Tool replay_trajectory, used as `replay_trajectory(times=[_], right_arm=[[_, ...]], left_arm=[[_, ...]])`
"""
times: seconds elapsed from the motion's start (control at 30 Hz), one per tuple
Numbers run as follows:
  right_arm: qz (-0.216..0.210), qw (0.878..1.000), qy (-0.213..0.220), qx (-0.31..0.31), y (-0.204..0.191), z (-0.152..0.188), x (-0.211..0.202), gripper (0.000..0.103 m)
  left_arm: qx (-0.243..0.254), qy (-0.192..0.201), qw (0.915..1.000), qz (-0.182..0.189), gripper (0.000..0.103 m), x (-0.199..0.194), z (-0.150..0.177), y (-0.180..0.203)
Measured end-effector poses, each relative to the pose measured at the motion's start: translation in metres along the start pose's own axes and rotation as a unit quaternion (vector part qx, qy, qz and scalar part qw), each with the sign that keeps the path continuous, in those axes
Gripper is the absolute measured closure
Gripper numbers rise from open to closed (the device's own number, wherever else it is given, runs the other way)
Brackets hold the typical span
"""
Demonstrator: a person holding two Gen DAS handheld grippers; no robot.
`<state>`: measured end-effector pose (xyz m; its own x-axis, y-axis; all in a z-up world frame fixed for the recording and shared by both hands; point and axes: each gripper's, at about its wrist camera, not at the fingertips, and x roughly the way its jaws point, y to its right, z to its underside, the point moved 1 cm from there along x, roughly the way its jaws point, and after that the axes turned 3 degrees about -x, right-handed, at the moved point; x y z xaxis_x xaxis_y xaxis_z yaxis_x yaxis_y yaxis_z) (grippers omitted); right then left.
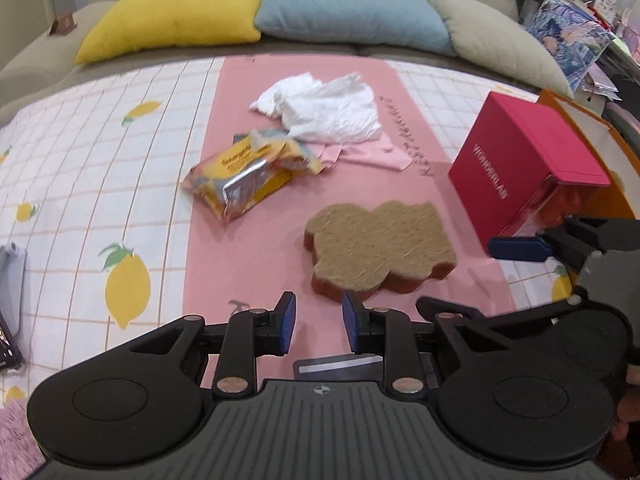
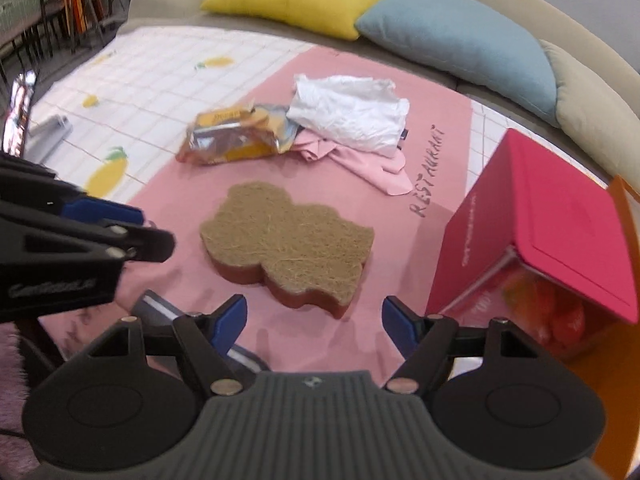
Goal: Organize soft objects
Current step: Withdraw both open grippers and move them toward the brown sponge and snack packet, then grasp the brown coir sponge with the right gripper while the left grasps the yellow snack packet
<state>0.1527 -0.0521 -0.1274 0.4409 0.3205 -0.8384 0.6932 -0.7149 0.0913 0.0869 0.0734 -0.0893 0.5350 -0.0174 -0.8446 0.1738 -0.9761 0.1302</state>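
Observation:
A brown cloud-shaped sponge (image 1: 380, 248) (image 2: 288, 240) lies flat on the pink mat (image 1: 240, 240) (image 2: 432, 92). Beyond it lie a yellow and silver snack packet (image 1: 248, 172) (image 2: 236, 136), a crumpled white cloth (image 1: 324, 108) (image 2: 348, 112) and a pink cloth (image 1: 372, 154) (image 2: 360, 164) under it. My left gripper (image 1: 319, 325) is open with a narrow gap, empty, just short of the sponge. My right gripper (image 2: 314, 322) is open wide and empty, just short of the sponge; it also shows in the left wrist view (image 1: 520, 248).
A red box (image 1: 528, 168) (image 2: 552, 224) stands at the right on an orange tray (image 1: 592, 128) (image 2: 616, 380). Yellow (image 1: 176, 12), blue (image 1: 352, 12) and beige (image 1: 492, 36) cushions line the sofa back. A lemon-print cloth (image 1: 100, 160) covers the table. A grey object (image 1: 12, 280) lies left.

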Motion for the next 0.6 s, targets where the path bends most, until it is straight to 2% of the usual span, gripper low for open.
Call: replay_trajectory(times=[0.13, 0.17, 0.23, 0.27, 0.3, 0.33, 0.47, 0.53, 0.6], right_arm=[[-0.005, 1.0, -0.006, 0.0, 0.001, -0.008, 0.016, 0.03], [-0.002, 1.0, -0.007, -0.003, 0.001, -0.01, 0.019, 0.03], [0.004, 1.0, -0.008, -0.006, 0.0, -0.015, 0.025, 0.03], [0.006, 1.0, -0.009, -0.006, 0.001, -0.018, 0.028, 0.031], [0.006, 1.0, -0.011, -0.004, 0.001, -0.02, 0.031, 0.033], [0.003, 1.0, -0.013, -0.001, 0.002, -0.023, 0.033, 0.04], [0.001, 1.0, -0.007, 0.011, 0.002, -0.031, 0.037, 0.044], [-0.002, 1.0, 0.005, 0.009, -0.001, -0.034, 0.036, 0.067], [0.004, 1.0, 0.007, -0.004, -0.006, -0.039, 0.036, 0.068]], left_arm=[[-0.003, -0.007, 1.0, -0.002, 0.073, 0.008, -0.001, -0.007], [-0.001, -0.005, 1.0, -0.003, 0.07, 0.009, -0.002, -0.008], [0.006, 0.003, 1.0, -0.007, 0.057, 0.012, -0.004, -0.012], [0.006, 0.009, 0.9999, -0.012, 0.047, 0.014, -0.007, -0.015], [0.005, 0.016, 0.9997, -0.018, 0.044, 0.015, -0.009, -0.018], [0.003, 0.022, 0.9995, -0.024, 0.044, 0.017, -0.011, -0.022], [0.0, 0.041, 0.9982, -0.044, 0.036, 0.024, -0.022, -0.037], [0.01, 0.054, 0.9972, -0.05, 0.033, 0.028, -0.027, -0.042], [0.016, 0.059, 0.9968, -0.052, 0.03, 0.035, -0.032, -0.045]])
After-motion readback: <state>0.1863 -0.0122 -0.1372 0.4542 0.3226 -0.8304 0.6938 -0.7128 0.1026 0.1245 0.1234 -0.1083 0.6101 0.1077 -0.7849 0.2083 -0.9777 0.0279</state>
